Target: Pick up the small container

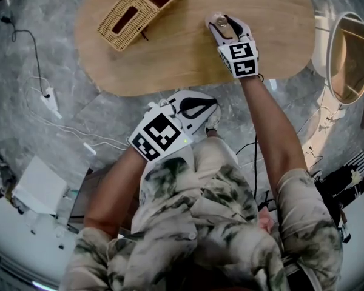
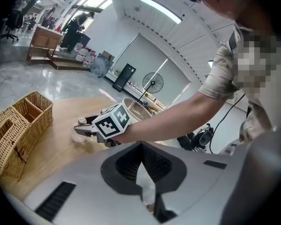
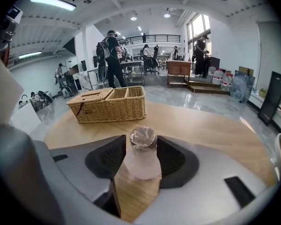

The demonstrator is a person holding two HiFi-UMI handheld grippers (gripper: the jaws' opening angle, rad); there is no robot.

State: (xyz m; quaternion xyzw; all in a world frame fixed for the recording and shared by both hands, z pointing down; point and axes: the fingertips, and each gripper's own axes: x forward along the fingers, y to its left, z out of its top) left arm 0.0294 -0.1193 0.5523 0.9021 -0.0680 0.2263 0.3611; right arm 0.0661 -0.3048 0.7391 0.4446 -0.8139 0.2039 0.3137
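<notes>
Right gripper view showed the right tongs (image 3: 141, 143) spread wide, with the small container (image 3: 141, 164) between the two dark pads (image 3: 107, 161). The container was a cloudy, pale cup with a shiny top. It sat on the wooden tabletop (image 3: 201, 125), very close to both pads, though neither visibly squeezed it. A wicker basket (image 3: 110, 104) with compartments lay farther back on the tabletop, well apart from the container. In the head view the right tongs reached over the right part of the tabletop, with the basket toward its far left. The left tongs (image 1: 212, 107) were held off the near edge, above the person's lap, with tips together and nothing gripped.
</notes>
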